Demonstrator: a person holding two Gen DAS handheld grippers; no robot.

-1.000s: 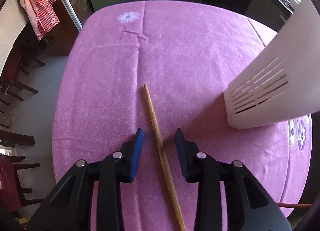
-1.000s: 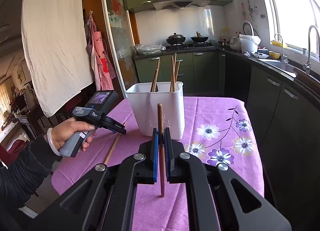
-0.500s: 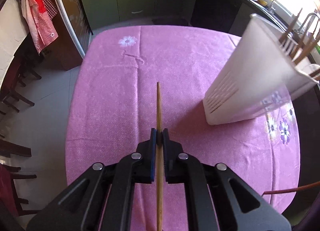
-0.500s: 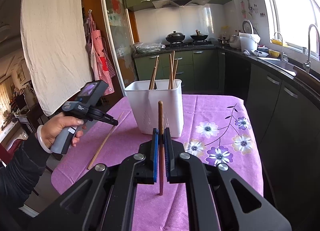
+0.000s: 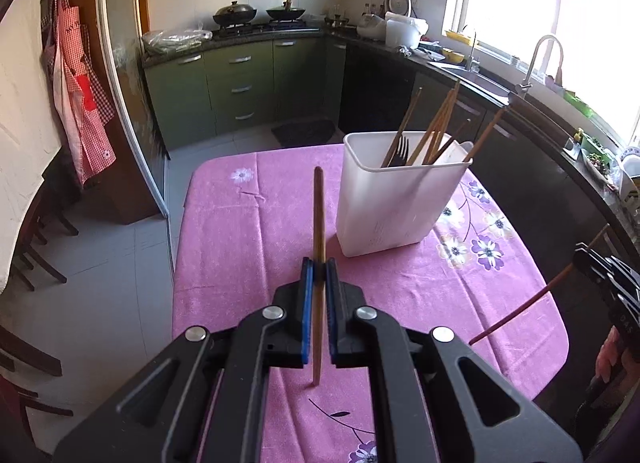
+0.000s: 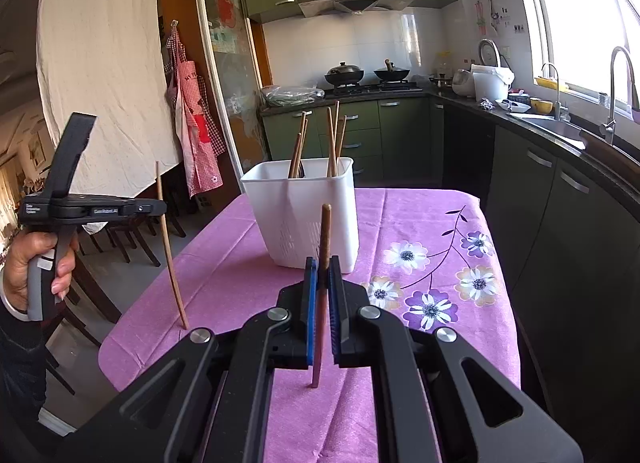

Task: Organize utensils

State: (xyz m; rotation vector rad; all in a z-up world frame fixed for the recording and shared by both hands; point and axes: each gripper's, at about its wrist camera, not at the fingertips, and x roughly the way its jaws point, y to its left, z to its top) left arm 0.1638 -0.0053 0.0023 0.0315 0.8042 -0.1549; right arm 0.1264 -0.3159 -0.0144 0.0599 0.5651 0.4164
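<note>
So, most of the work looks done: the white plastic slotted utensil bin [image 5: 396,203] on the pink flowered tablecloth [image 5: 248,263] already holds several wooden chopsticks [image 5: 432,135] and a dark fork [image 5: 400,151]. The left gripper [image 5: 319,275] pinches a pale bamboo chopstick [image 5: 318,215], held up in the air left of the bin. The right gripper [image 6: 323,275] pinches a reddish-brown wooden chopstick [image 6: 325,235] just in front of the bin. I'd say those two are all that's left to drop in.
</note>
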